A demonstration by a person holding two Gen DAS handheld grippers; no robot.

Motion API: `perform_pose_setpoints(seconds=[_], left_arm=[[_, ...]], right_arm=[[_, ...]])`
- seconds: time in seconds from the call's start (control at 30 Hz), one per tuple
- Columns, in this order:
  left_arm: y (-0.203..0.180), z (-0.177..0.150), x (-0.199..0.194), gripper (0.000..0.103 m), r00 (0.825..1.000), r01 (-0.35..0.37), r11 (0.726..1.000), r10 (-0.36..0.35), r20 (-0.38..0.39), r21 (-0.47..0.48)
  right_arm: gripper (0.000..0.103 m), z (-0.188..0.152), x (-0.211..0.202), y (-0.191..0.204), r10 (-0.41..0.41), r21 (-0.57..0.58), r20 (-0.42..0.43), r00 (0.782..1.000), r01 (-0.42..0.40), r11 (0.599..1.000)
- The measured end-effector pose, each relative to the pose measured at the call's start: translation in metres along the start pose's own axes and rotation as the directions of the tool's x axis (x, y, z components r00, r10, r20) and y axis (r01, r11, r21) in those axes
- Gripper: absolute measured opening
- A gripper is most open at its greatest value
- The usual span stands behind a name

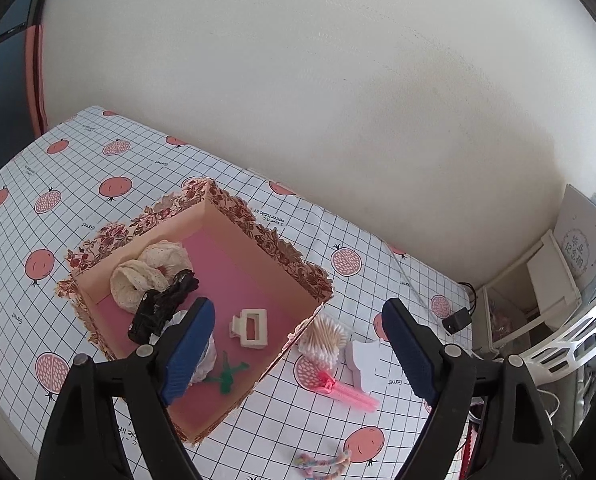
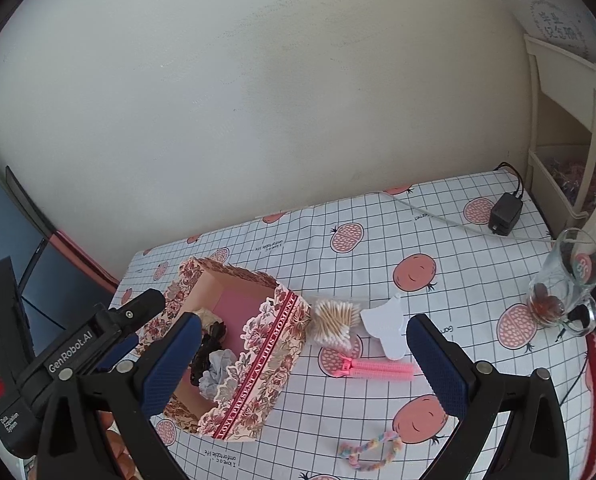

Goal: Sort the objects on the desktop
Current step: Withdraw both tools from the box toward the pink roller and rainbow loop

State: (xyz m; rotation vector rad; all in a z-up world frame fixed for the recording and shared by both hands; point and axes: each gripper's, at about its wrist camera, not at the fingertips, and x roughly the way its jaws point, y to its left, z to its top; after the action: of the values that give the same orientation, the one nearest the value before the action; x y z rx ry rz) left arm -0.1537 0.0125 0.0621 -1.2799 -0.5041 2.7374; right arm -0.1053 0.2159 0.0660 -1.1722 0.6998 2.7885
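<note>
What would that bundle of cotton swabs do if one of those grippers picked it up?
The bundle of cotton swabs looks light. It seems wrapped in thin clear plastic, so it may crinkle and slip. The sticks already splay out, so a hard squeeze would probably shift or bend them.

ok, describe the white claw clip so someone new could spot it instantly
Find the open floral-patterned cardboard box on the grid-and-pomegranate tablecloth. On its pink floor lies the white plastic claw hair clip, beside a green clip. It is the only hard, rectangular white piece there; the scrunchies next to it are soft fabric.
</note>
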Motion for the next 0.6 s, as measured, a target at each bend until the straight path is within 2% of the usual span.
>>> perform_pose_setpoints(seconds=[0.13,0.3,0.6], left_arm=[[-0.009,-0.007,0.007,0.086,0.999,0.030,1.000,-0.030,-0.033,0.002],[-0.023,-0.015,0.014,0.086,0.996,0.058,0.998,-0.057,-0.065,0.014],[-0.042,-0.031,0.032,0.086,0.986,0.095,0.995,-0.090,-0.138,0.029]], right_arm=[[0.103,0.000,0.001,-0.008,-0.020,-0.037,-0.034,0.999,0.019,0.999],[0.103,-0.001,-0.004,-0.016,-0.049,-0.070,-0.031,0.998,0.047,0.996],[0.103,0.003,-0.006,-0.042,-0.073,-0.027,-0.052,0.996,0.072,0.997]])
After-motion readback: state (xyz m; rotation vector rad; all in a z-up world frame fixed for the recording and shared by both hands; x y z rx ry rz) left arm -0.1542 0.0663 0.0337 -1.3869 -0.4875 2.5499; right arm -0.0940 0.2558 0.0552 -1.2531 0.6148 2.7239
